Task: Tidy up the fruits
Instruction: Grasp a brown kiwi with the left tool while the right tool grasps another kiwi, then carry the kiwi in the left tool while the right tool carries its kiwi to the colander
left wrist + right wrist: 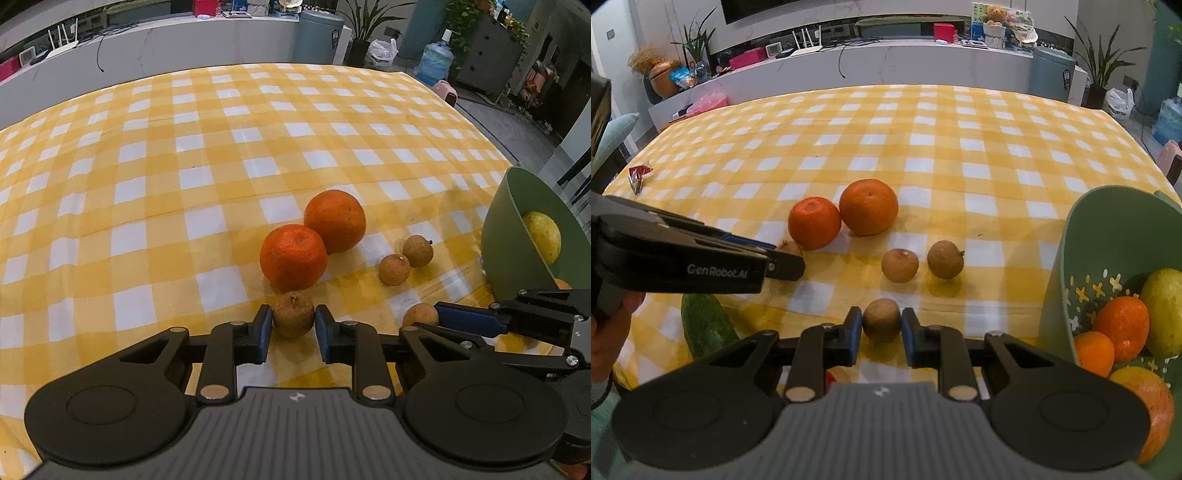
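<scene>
My left gripper [293,326] is shut on a small brown longan [293,314] that rests on the yellow checked cloth [184,184], just in front of two oranges [293,257] [335,220]. My right gripper [882,328] is shut on another brown longan [882,319], also on the cloth. Two more longans [899,265] [945,259] lie beyond it. The green basket [1067,258] at the right holds oranges [1124,328] and a yellow fruit [1163,310]. The left gripper also shows in the right wrist view [783,262].
A green cucumber [707,325] lies at the near left of the table. A small red wrapper [639,175] sits at the far left edge. The basket also shows in the left wrist view [509,236]. A white counter [886,59] with clutter runs behind the table.
</scene>
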Demonstrator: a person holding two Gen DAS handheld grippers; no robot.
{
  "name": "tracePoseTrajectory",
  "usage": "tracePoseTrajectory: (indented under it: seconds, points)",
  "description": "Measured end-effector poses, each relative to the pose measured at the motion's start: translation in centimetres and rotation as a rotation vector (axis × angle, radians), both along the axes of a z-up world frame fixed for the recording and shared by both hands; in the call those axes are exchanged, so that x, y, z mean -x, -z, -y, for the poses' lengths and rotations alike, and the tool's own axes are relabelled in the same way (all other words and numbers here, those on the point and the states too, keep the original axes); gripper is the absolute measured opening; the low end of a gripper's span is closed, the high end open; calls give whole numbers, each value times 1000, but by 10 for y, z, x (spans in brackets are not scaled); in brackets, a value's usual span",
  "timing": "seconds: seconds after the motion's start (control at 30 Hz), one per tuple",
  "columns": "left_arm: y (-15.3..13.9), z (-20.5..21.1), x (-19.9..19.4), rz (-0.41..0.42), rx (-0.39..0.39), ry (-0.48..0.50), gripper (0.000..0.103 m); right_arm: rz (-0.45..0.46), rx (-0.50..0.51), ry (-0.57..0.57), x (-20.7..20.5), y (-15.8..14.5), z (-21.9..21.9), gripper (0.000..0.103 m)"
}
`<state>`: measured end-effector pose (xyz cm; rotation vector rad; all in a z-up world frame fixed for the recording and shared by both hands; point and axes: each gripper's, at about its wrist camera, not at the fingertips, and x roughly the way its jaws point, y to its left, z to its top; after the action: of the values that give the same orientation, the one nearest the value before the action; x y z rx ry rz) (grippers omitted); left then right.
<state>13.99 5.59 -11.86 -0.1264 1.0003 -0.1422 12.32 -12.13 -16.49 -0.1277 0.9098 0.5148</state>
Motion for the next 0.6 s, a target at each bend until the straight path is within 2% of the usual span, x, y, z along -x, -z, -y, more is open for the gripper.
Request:
tracePoseTrajectory:
  seconds: [0.13,0.33,0.6]
  points:
    - [-14,4,8,15,-3,7,27,25,-21,-19,7,-12,2,19]
    - [-45,15,22,55,45,25,27,64,-78,-37,22,-37,19,19]
    - [-77,60,33,118,50,117,27,134,-127,10,42,-69,67,19]
